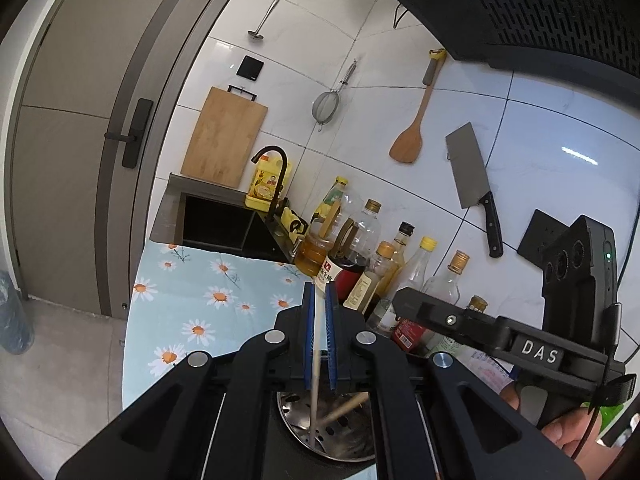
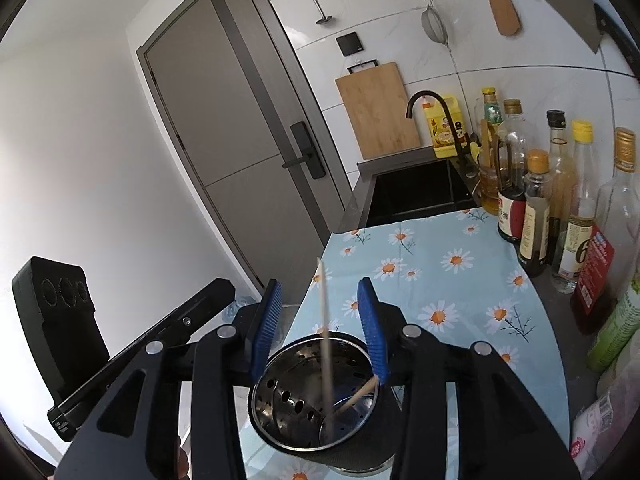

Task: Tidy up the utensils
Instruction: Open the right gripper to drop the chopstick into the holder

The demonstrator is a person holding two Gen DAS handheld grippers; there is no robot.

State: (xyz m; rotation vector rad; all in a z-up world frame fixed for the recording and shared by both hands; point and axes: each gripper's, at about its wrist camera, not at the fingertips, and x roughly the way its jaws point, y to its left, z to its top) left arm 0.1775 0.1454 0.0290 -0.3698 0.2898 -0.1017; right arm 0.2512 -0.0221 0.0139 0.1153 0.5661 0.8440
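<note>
Clearly "DAS" label (image 1: 539, 353) on right gripper (image 2: 320, 328), soy sauce bottle (image 1: 338, 276) behind

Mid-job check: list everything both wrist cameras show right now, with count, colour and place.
utensil holder: one, perforated steel, on floral cloth
chopsticks: two, pale wood; one upright, one leaning inside holder
floral cloth: one, light blue, on counter
bottles: several, mixed, along wall
sink: one, black, beyond cloth
cutting board: one, wooden, against wall
cleaver: one, grey, on wall
spatula: one, wooden, on wall
strainer: one, steel, hanging
left gripper: blue pads shut on upright chopstick
right gripper: blue pads open, astride holder
</note>
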